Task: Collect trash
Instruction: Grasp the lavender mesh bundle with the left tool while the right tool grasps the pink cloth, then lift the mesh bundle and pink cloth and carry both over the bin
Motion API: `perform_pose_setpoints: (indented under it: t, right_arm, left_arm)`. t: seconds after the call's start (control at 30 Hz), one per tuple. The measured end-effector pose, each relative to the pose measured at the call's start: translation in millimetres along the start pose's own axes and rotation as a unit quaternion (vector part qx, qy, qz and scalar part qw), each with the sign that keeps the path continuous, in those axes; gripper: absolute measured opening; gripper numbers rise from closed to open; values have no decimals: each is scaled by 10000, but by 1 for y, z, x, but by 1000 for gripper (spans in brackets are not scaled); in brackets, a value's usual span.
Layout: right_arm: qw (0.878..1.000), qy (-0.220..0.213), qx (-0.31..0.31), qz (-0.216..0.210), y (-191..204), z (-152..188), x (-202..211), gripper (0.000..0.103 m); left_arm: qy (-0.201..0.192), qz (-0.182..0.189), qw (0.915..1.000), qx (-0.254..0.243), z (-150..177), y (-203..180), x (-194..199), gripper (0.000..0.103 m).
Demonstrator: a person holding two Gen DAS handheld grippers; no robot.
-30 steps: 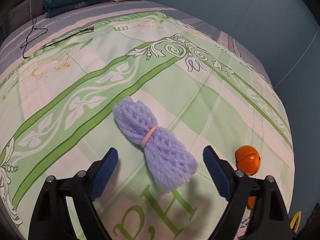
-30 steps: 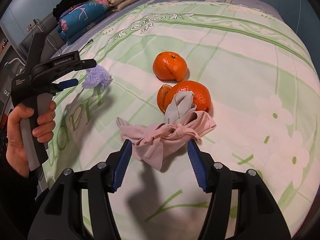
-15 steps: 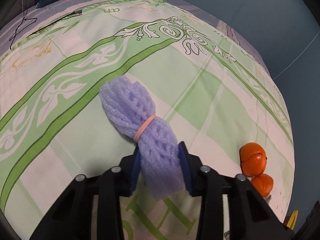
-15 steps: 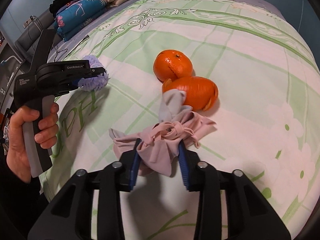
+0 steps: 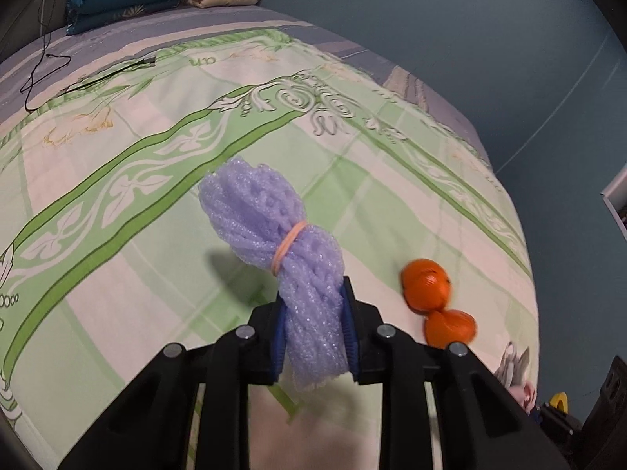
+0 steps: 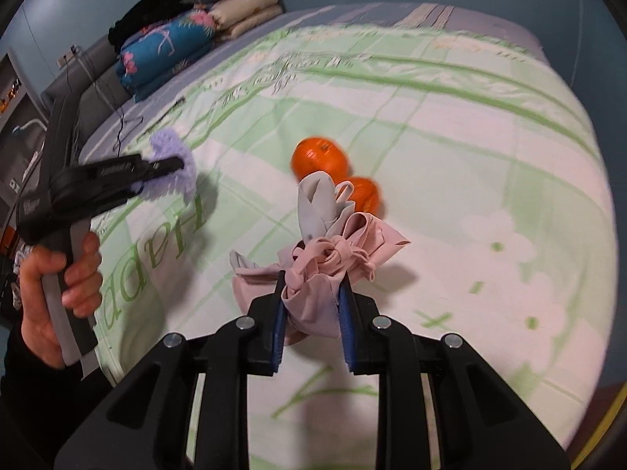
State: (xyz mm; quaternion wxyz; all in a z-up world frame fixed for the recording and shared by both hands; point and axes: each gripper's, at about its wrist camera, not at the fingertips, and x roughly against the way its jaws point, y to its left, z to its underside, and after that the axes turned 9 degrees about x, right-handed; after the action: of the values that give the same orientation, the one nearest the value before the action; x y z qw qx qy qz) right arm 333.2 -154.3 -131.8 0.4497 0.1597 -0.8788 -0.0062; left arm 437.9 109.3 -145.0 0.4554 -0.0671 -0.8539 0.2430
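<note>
My left gripper [image 5: 313, 305] is shut on a purple foam net bundle [image 5: 274, 235] tied with a pink rubber band, and holds it lifted above the bed. It also shows in the right wrist view [image 6: 172, 168]. My right gripper [image 6: 311, 293] is shut on a knotted pink and grey cloth bundle [image 6: 329, 250], lifted off the bedspread. Two pieces of orange peel [image 6: 319, 156] lie on the bed just behind the cloth; they also show in the left wrist view [image 5: 429, 286].
The green and white patterned bedspread [image 6: 470, 156] covers the bed. Folded blankets and pillows [image 6: 168, 51] lie at the head of the bed. A black cable [image 5: 43, 74] lies near them. Blue walls surround the bed.
Both grippers closed from open, the left on the purple net and the right on the cloth bundle. Both then lifted their items off the bed.
</note>
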Motion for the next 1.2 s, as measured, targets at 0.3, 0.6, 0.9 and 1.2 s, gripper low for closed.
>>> perform_pose_setpoints:
  t: [0.3,0.6,0.9,1.2]
  right_arm:
    - [9986,-455,-87,256,-17,16,66,22]
    - [9955,-851,-226,359,-32,42,122,22]
    - [9896,-1297,-378,484,-53,65,177,22]
    - [9803,-1771,-539,694,-81,88,227,22]
  left_arm:
    - [-333,449,9978,-363,36,-41,62,22]
    - [-694,907,9893,-907,83,-97,136,23]
    - [-961,1336,9749,-1502,127,-153,189,23]
    - [-1077,1609,9578,-2122,167,-208,221,23]
